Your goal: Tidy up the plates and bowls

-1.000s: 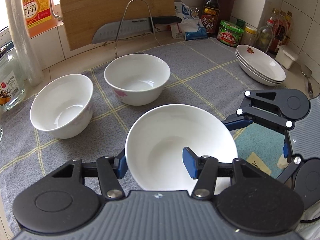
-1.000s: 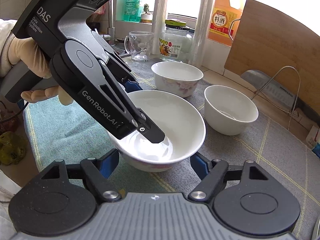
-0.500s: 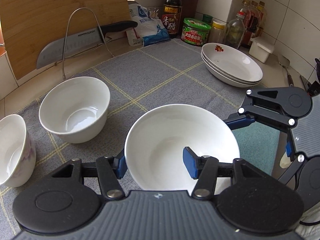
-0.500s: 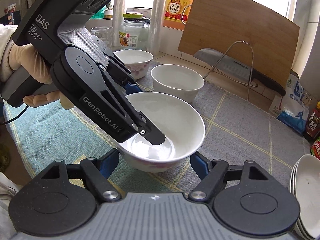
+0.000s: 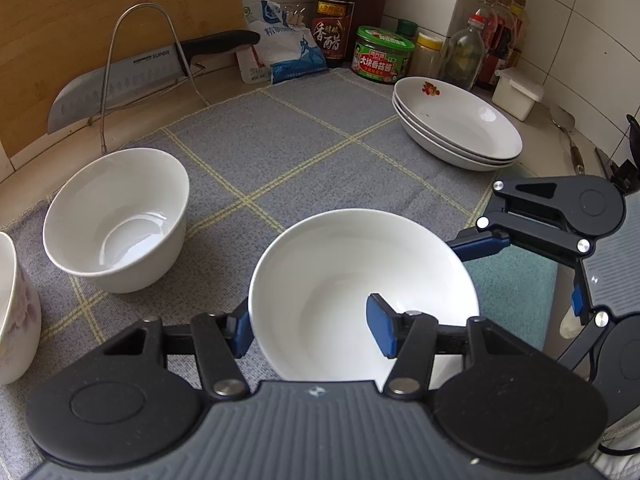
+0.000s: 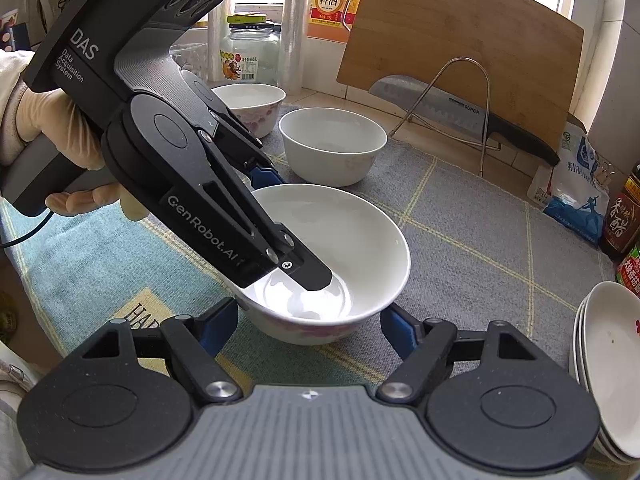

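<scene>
— What have we got at the left tool (image 5: 312, 326)?

— It is clamped on the near wall of the white bowl (image 5: 360, 292): one blue pad inside the bowl, the other outside against the wall. From the right wrist view we see that same left tool (image 6: 280, 220) reaching down into the white bowl (image 6: 344, 256), gripped by a gloved hand (image 6: 52, 140).

— And our right tool (image 6: 310, 326)?

— Its fingers stand wide apart, one on each side of the bowl's base, not touching it as far as we can tell.

— Where does the bowl sit?

— Over the grey checked mat (image 5: 300, 148) on the tabletop; we cannot tell whether it touches the mat. A second white bowl (image 5: 116, 220) stands to its left, apart from it, and a floral bowl (image 5: 16, 308) is at the left edge. A stack of plates (image 5: 456, 124) rests at the mat's far right corner.

— Behind them?

— A knife (image 5: 140, 76) on a wire rack (image 5: 148, 64) leans against a wooden cutting board (image 5: 100, 12), with a vinegar bottle (image 5: 334, 20) and a green-lidded jar (image 5: 382, 56) beside.
</scene>
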### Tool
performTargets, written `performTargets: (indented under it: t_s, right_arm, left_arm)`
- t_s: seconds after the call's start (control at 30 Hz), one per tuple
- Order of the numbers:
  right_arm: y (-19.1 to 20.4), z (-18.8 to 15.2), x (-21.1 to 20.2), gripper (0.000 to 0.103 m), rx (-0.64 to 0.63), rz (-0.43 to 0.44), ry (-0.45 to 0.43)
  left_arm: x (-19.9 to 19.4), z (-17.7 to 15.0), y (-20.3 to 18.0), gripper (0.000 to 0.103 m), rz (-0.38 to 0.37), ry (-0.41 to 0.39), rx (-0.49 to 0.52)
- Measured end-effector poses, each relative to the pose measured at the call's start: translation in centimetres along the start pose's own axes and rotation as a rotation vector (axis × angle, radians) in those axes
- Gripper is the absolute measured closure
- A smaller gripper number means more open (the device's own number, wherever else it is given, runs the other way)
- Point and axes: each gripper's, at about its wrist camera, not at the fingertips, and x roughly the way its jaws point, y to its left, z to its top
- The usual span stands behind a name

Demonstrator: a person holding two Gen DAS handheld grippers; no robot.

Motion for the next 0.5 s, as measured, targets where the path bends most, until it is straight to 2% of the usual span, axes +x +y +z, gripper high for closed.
performTargets:
  t_s: [0.2,0.3,0.33,0.37,0.4,0.5]
  right_arm:
    - [-0.1,-0.1,0.2,0.021,0.004,0.005,0.007]
    - [0.0,-0.1,0.3,0.019,0.001,0.008,0.007]
    - [0.0,0.0,0.2,0.015,-0.001,0.012,0.004]
    - [0.1,0.0,0.0,0.006,-0.004,0.01,-0.01]
    - [0.1,-0.1,-0.2,0.0,-0.009,0.007,-0.026]
    - [0.0,0.1,-0.7,0.0,-0.01,0.009,-0.038]
  left_arm:
    - [0.1,0.0,-0.2,0.046,0.003,-0.003,0.005]
    - [-0.1,-0.1,-0.6,0.03,-0.006,-0.016,0.011]
    - [-0.2,-0.1,-0.8,0.02,-0.002,-0.026,0.017]
    - [-0.5,0.0,-0.9,0.014,0.001,-0.038,0.025]
    - [-0.7,0.0,-1.0,0.012,0.002,-0.05,0.028]
    - [-1.5,0.0,-1.0,0.01,0.014,-0.084,0.014]
